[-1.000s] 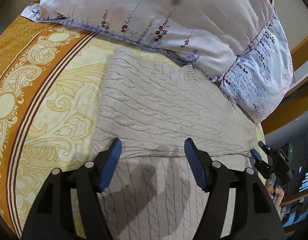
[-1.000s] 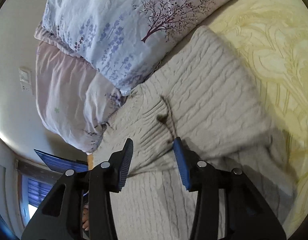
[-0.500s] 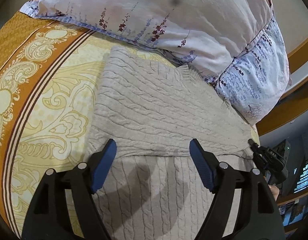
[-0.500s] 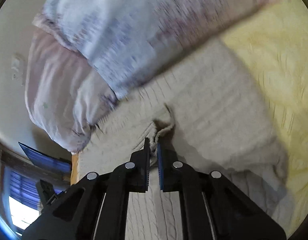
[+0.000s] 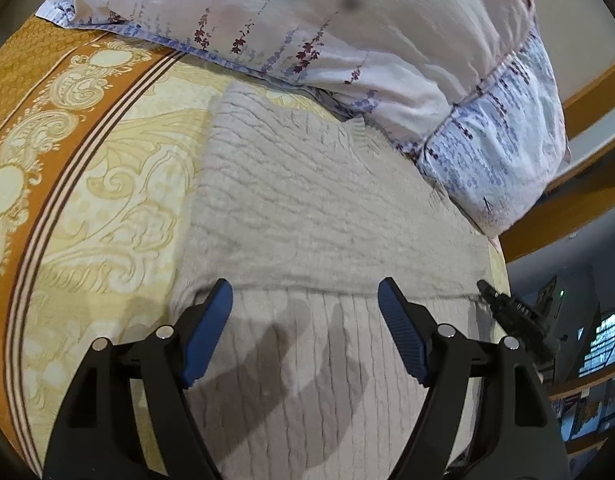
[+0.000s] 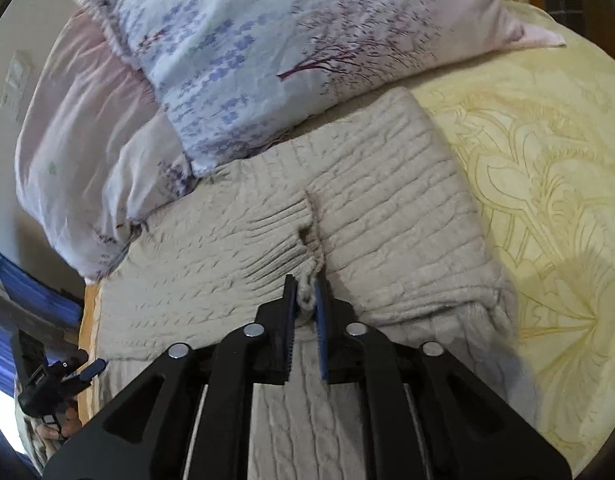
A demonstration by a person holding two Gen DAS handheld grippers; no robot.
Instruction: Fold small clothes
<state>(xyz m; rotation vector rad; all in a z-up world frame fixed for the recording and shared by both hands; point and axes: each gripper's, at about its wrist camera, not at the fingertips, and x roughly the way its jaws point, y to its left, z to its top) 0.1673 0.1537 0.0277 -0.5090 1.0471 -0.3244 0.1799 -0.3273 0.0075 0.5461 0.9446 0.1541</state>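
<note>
A beige cable-knit sweater [image 5: 307, 208] lies flat on the bed, its far part folded over the near part along a crosswise edge. It also shows in the right wrist view [image 6: 391, 208]. My left gripper [image 5: 305, 300] is open and empty, hovering just above that folded edge. My right gripper [image 6: 306, 294] is shut on a pinched ridge of the sweater's ribbed knit, which puckers toward the jaws. The right gripper also shows at the sweater's right edge in the left wrist view [image 5: 507, 312].
Two floral pillows [image 5: 347, 32] lie against the sweater's far edge, also in the right wrist view [image 6: 267, 60]. The yellow and orange patterned bedspread [image 5: 67, 160] stretches to the left. A wooden bed frame [image 5: 579, 200] and a dim room lie at right.
My right gripper closed on the sweater's knit and pulled it into a ridge. My left gripper opened wider and drew back slightly above the folded edge.
</note>
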